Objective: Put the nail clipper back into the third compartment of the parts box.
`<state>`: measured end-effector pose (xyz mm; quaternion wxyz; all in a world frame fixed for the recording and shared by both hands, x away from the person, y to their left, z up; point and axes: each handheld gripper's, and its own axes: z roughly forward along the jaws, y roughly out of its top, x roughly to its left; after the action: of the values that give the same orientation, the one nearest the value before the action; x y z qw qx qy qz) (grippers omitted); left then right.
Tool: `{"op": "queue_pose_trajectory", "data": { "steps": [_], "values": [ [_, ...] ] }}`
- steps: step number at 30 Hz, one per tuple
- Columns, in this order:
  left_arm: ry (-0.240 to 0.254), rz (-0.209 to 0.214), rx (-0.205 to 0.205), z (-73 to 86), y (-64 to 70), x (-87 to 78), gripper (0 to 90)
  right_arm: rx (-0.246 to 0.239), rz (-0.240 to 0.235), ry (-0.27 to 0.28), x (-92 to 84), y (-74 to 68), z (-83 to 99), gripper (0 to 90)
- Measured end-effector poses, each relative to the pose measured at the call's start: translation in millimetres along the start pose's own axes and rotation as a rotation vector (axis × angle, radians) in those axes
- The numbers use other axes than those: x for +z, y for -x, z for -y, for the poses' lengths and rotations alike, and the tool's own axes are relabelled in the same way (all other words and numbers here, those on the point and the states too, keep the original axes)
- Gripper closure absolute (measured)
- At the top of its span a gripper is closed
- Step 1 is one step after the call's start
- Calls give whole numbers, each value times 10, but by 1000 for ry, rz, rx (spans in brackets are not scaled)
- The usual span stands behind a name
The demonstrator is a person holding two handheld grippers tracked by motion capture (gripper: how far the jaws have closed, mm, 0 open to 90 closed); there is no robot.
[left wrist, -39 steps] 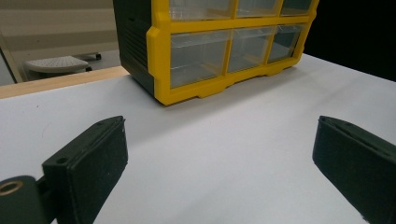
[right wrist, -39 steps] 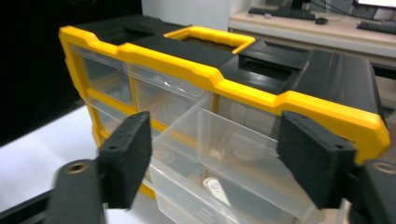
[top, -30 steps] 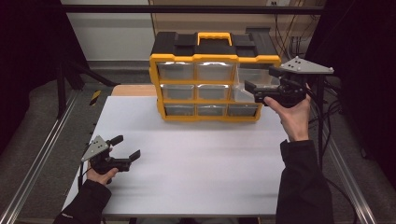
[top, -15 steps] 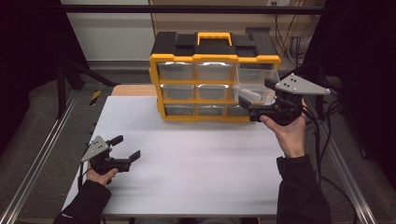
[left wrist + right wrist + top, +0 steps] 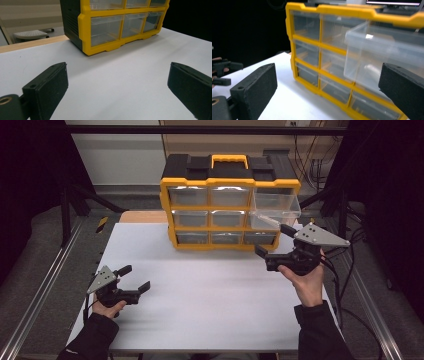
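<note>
A yellow and black drawer cabinet [image 5: 225, 205] stands at the back middle of the white table [image 5: 210, 290]. Its top right clear drawer [image 5: 276, 208] is pulled out towards me and looks empty. My right gripper [image 5: 272, 240] hovers just below and in front of that drawer, open; its jaws have just been opening and nothing is between them. In the right gripper view the drawer [image 5: 384, 57] juts out of the cabinet [image 5: 317, 60] beyond the open right gripper [image 5: 327, 92]. My left gripper [image 5: 135, 277] rests open at the front left, empty, its jaws pointing at the cabinet [image 5: 112, 27].
A wooden board [image 5: 142, 216] lies behind the table's left back edge. Metal rails [image 5: 45, 285] run along both sides. Cables [image 5: 350, 270] hang at the right. Black frame posts [image 5: 67, 205] stand at the left. Bare tabletop lies between the two hands.
My right gripper has come down and back from the pulled-out drawer towards the table's right front. The drawer stays out. The left hand has not moved.
</note>
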<state>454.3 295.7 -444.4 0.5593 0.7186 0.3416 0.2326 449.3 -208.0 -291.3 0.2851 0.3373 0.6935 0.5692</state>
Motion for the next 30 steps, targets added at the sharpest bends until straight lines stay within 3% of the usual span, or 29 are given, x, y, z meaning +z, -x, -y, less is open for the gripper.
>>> {"op": "queue_pose_trajectory", "data": {
  "steps": [8,30],
  "values": [
    [-2,4,0,3,5,3,29,34,-23,-51,54,14,338,26],
    [-5,16,4,14,16,5,28,111,-42,-57,-39,127,1154,30]
  ]
}}
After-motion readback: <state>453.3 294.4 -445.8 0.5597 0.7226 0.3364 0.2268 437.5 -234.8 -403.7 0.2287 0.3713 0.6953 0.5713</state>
